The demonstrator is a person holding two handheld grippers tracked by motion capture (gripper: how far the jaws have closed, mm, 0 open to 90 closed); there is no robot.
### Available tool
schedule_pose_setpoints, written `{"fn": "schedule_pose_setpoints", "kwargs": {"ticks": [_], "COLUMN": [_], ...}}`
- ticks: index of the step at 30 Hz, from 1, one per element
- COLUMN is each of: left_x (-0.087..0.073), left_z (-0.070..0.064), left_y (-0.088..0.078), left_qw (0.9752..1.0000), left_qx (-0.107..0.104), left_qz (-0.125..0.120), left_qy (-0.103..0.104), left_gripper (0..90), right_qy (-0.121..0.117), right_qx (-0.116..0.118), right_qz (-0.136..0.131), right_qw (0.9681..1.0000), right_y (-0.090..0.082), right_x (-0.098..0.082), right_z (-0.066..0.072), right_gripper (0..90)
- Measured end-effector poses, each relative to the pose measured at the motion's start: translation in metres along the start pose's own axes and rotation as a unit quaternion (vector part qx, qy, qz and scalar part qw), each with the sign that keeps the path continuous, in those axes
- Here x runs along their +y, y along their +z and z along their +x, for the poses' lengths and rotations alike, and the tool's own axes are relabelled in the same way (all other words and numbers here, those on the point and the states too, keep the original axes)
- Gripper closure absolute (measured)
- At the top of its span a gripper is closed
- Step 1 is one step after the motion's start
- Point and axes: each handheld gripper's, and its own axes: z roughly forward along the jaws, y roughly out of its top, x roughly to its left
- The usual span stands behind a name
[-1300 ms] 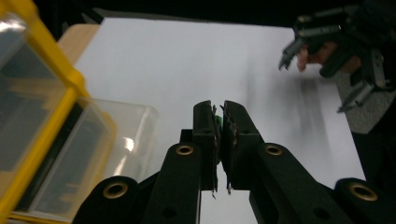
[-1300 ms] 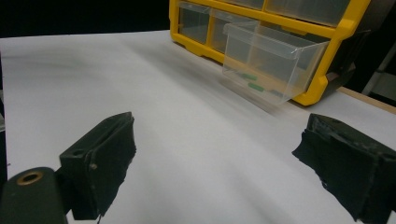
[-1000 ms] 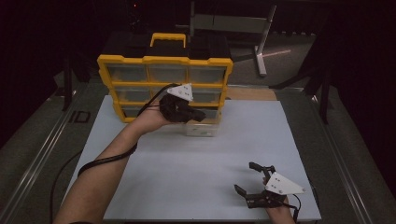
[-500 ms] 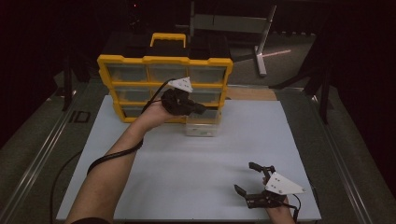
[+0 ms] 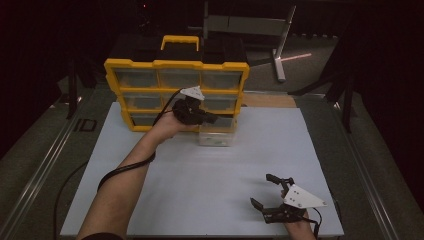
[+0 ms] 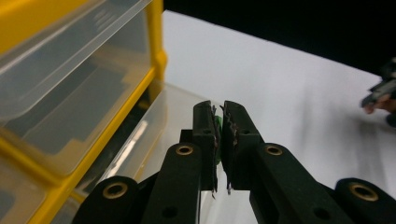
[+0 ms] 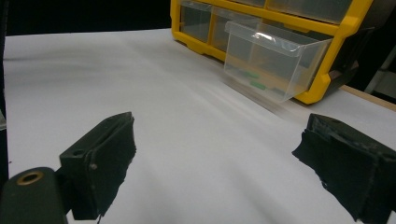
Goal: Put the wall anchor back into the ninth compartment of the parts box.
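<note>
A yellow organizer with clear drawers stands at the back of the white mat. One clear drawer juts out from its bottom row; in the right gripper view this drawer holds small green pieces. My left gripper hovers over that drawer, jaws pressed together on a small green piece that peeks out between the pads. In the left gripper view the left gripper points down over the drawer's rim. My right gripper rests near the mat's front right, open, nothing between its jaws.
The white mat covers the table between the organizer and the front edge. A grey metal stand rises behind the organizer at the right. The left gripper's cable trails along the forearm.
My left gripper has shifted slightly over the pulled-out drawer, still closed. The right gripper has stayed in place.
</note>
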Motion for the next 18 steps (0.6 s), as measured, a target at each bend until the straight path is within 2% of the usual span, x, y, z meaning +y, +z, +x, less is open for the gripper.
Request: {"fn": "schedule_pose_setpoints", "kwargs": {"ticks": [9,15,16,17,18], "left_x": [-0.008,-0.009,-0.008,-0.008,-0.008], "left_z": [0.002,0.002,0.003,0.003,0.003], "left_y": [0.015,0.017,0.016,0.016,0.015], "left_qw": [0.9988,0.9978,0.9968,0.9964,0.9967], "left_qx": [0.031,0.048,0.065,0.068,0.063], "left_qz": [0.032,0.035,0.029,0.027,0.022], "left_qy": [-0.023,-0.029,-0.036,-0.043,-0.047], "left_gripper": [84.7,84.5,84.5,80.9,70.2], "right_qy": [0.0,0.002,0.002,0.001,0.001], "right_qx": [0.0,0.0,0.0,0.0,-0.001], "right_qz": [0.0,0.001,0.002,0.003,0.002], "right_qw": [1.0,1.0,1.0,1.0,1.0], "right_y": [0.0,-0.001,0.0,0.0,0.0], "right_x": [0.0,0.0,0.0,0.0,0.0], "right_z": [0.0,-0.001,-0.001,0.0,0.0], "right_gripper": [9.7,9.7,9.7,9.7,9.7]}}
